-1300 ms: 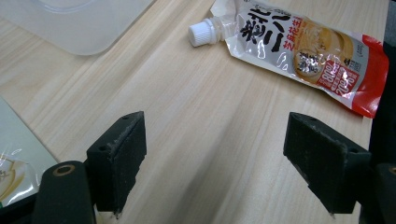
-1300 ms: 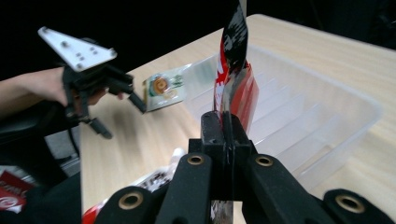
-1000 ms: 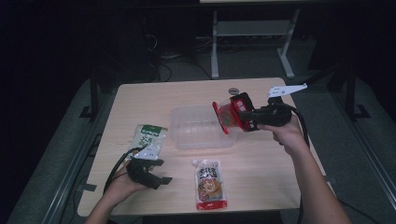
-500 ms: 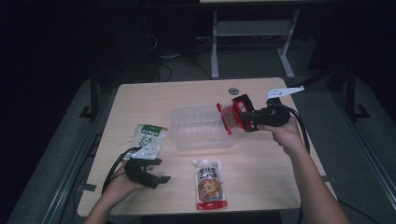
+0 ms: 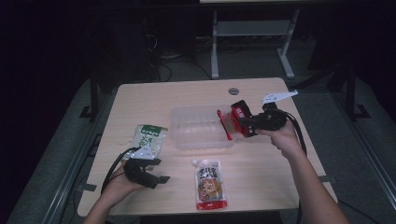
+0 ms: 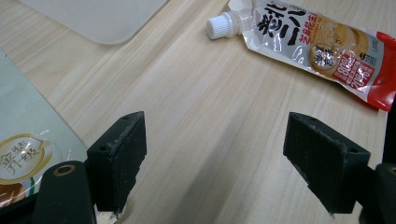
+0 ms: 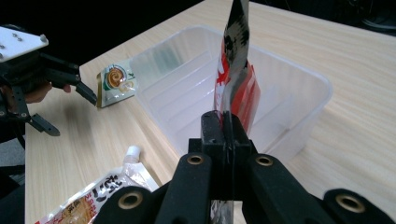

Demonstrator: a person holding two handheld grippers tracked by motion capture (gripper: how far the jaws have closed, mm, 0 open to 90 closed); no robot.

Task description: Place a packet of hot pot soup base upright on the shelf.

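My right gripper (image 5: 232, 122) is shut on a flat red and white pouch (image 5: 223, 125), held on edge over the right end of the clear plastic container (image 5: 187, 140). In the right gripper view the pouch (image 7: 236, 79) rises from between the closed jaws (image 7: 224, 135), above the container (image 7: 187, 74). My left gripper (image 5: 156, 171) rests near the table's front left with its jaws wide open (image 6: 215, 168) and only bare wood between them. A green pouch (image 5: 149, 137) lies just beyond it. A spouted red and white pouch (image 5: 209, 184) lies flat at the front middle.
The left gripper view has the spouted pouch (image 6: 317, 44) ahead to the right, the green pouch (image 6: 23, 140) at the left and a container corner (image 6: 93, 18) at the top. A round grommet (image 5: 233, 90) sits in the tabletop. Behind the table stands a white frame (image 5: 252, 32).
My right gripper has sunk a little with the red pouch, bringing it lower at the container's right end. The left gripper has stayed put.
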